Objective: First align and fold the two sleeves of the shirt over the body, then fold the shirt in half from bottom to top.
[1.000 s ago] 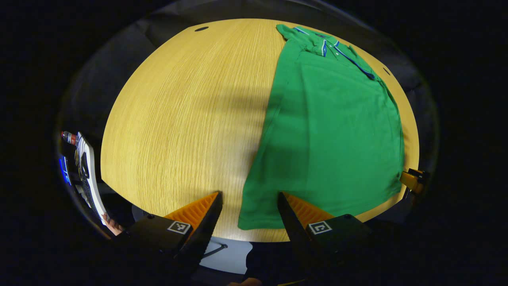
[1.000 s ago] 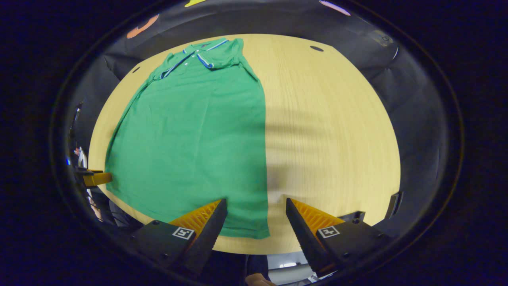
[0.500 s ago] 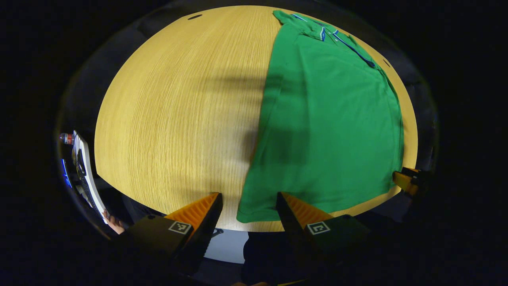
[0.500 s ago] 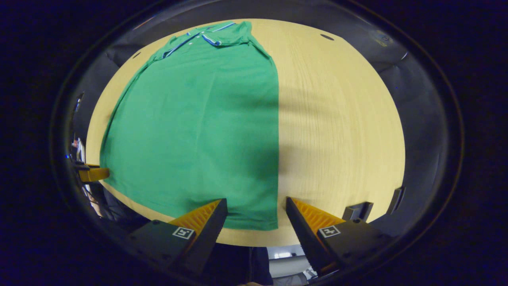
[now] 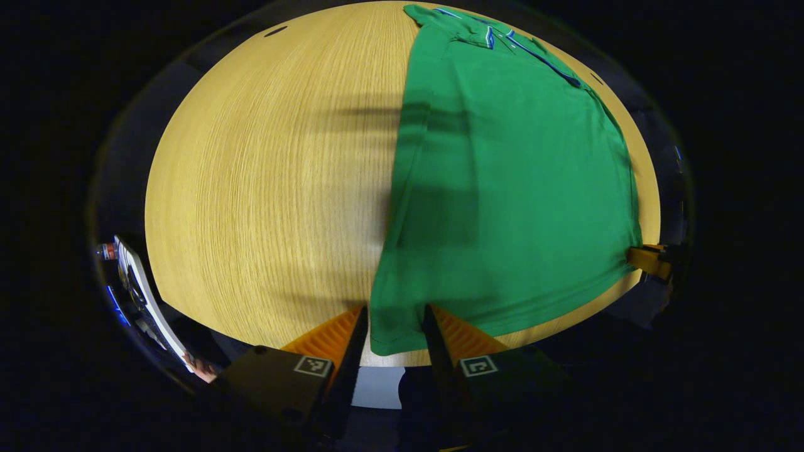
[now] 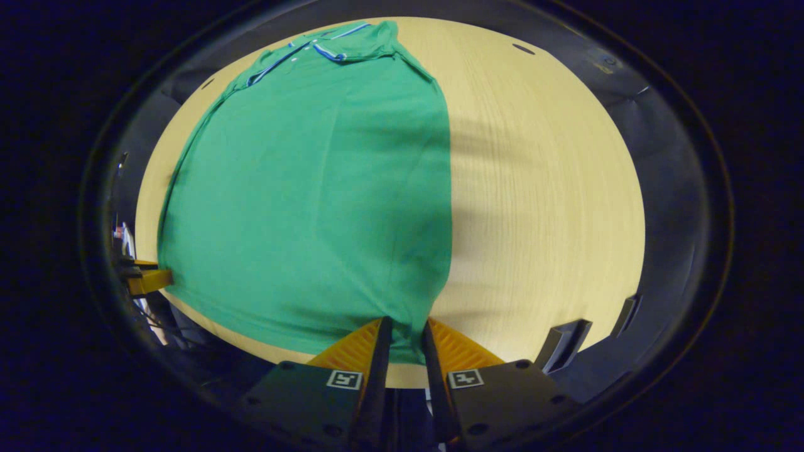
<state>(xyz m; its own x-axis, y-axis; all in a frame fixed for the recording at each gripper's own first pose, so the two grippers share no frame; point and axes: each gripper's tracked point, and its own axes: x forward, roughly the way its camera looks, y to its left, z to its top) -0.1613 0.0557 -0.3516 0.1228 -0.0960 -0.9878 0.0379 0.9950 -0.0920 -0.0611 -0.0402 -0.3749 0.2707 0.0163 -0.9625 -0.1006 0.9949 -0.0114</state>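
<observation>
Green cloth was what you had between both sets of fingers: the shirt (image 5: 509,188) lay flat on the wooden table (image 5: 264,176), sleeves already folded over the body by the look of it, collar (image 5: 496,37) at the far edge and hem along the near edge. Starting at the shirt's left hem corner, your left gripper (image 5: 394,326) had narrowed around the cloth, fingers close on either side, though I could not tell whether both truly pressed on it. At the shirt's right hem corner, your right gripper (image 6: 405,339) had closed further, to a thin gap with the fabric pinched in it. In my judgement you stood at the start of the bottom-to-top fold. To have done it well, you should have confirmed that each grip caught every layer at its corner, then lifted both corners together to the same height, keeping the hem taut between them. You should then have carried it straight toward the collar without letting the sides skew, and laid the hem down level with the shoulders.
</observation>
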